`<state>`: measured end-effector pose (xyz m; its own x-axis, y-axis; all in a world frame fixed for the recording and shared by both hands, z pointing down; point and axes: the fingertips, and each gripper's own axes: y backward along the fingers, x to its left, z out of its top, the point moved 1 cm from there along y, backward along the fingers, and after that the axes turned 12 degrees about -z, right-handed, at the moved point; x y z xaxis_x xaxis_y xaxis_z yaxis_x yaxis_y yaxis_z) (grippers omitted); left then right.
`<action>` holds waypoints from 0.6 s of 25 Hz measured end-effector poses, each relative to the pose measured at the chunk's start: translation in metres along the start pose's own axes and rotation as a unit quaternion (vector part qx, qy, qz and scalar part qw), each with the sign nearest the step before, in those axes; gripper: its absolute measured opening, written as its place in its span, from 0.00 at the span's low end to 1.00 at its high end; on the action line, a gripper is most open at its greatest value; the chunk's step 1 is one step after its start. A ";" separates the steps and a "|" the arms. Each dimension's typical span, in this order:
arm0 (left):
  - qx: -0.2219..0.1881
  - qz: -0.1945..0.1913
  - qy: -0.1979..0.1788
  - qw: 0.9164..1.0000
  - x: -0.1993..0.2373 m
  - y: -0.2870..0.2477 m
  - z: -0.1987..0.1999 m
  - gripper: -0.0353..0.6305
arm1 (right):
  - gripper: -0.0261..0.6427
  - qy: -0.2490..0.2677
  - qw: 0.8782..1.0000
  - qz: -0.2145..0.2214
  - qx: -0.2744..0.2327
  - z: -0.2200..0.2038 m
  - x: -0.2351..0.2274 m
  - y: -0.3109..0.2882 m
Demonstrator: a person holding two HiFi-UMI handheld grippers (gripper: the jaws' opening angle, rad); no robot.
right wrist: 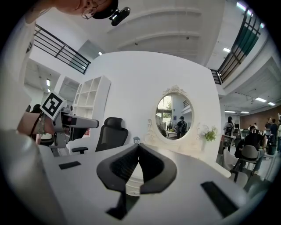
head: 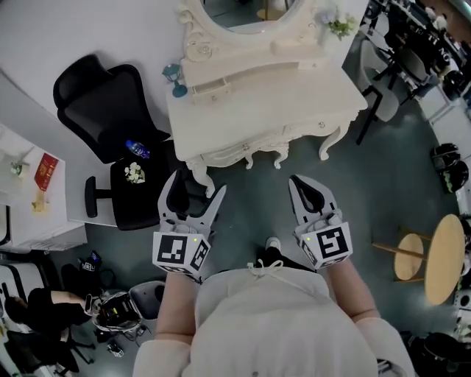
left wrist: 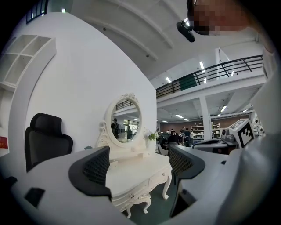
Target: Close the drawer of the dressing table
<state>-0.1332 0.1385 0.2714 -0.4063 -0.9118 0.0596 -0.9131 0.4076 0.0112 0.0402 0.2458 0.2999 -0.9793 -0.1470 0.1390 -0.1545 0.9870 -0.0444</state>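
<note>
The white dressing table point(head: 265, 103) with its oval mirror point(head: 250, 11) stands ahead of me. Its front drawers point(head: 250, 147) look flush with the frame, and small knobs show on them. Both grippers hang over the floor in front of the table, apart from it. My left gripper point(head: 197, 185) is open and empty. Between its jaws the left gripper view shows the table point(left wrist: 136, 173) and a drawer knob point(left wrist: 131, 195). My right gripper point(head: 294, 180) is shut on nothing. Its tips meet point(right wrist: 138, 149) below the mirror point(right wrist: 174, 115).
A black office chair point(head: 103, 103) stands left of the table. A blue bottle point(head: 137, 149) and a small posy point(head: 134, 174) lie on its seat. Further left is a white desk point(head: 44, 221). A round wooden table point(head: 445, 258) stands at the right. My shoe point(head: 272, 243) is on the grey floor.
</note>
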 end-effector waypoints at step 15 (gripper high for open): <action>0.045 0.087 0.006 0.995 0.020 -0.140 -0.031 0.69 | 0.05 -0.017 0.997 0.077 0.028 -0.040 -0.115 -0.127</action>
<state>-0.0125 0.0648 0.3016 -0.5581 -0.8272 0.0648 -0.8289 0.5522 -0.0895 0.1780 0.1400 0.3288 -0.9957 0.0025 0.0927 -0.0085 0.9930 -0.1179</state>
